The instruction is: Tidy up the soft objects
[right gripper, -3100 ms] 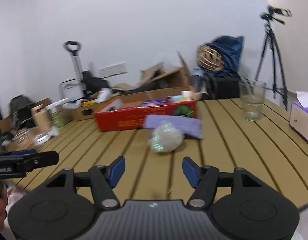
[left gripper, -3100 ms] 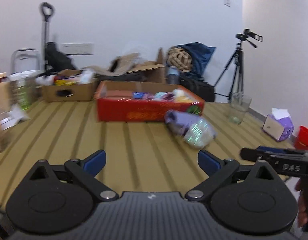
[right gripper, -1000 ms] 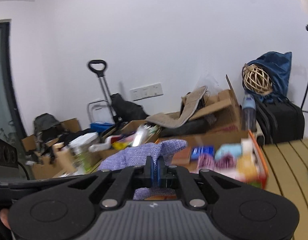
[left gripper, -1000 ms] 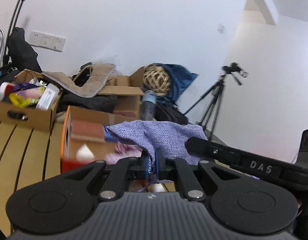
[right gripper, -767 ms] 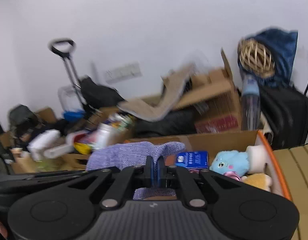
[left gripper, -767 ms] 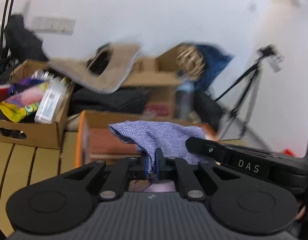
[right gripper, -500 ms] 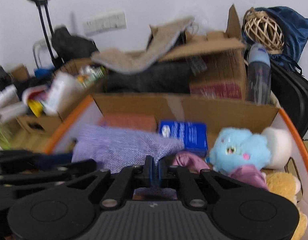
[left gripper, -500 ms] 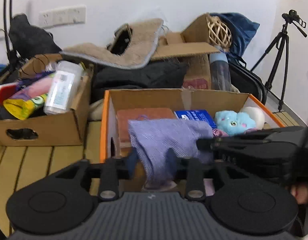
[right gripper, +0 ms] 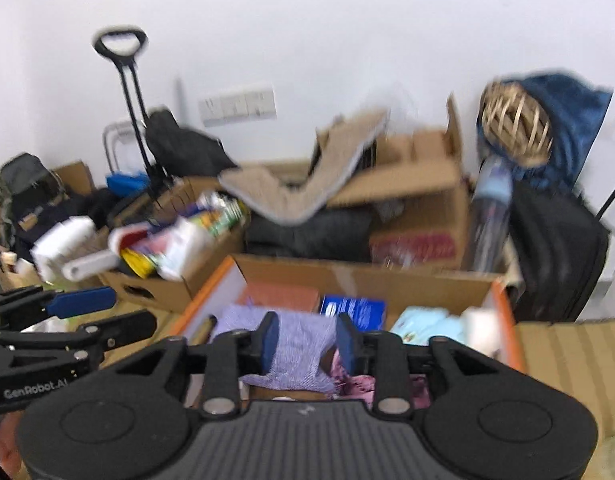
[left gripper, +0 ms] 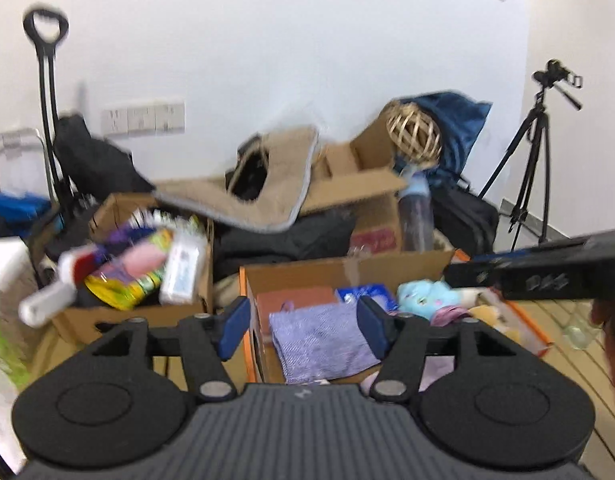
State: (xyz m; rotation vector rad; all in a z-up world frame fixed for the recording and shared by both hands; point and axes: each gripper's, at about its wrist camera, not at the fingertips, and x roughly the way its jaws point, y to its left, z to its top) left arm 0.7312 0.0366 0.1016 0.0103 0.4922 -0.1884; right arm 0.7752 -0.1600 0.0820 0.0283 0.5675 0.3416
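Observation:
A purple knit cloth lies in the left end of the orange cardboard box; it also shows in the right wrist view. My left gripper is open above the box and holds nothing. My right gripper is open just above the cloth and holds nothing. A light blue plush toy lies further right in the box, next to a blue packet and a pink soft item.
A brown cardboard box of bottles and packets stands left of the orange box. Cartons, a beige mat, a black bag and a wicker ball are piled behind. A tripod stands at the right. The slatted wooden table extends right.
Both grippers carried the purple cloth over the box, opened and let it go. The cloth now lies in the box. Both grippers have drawn back a little.

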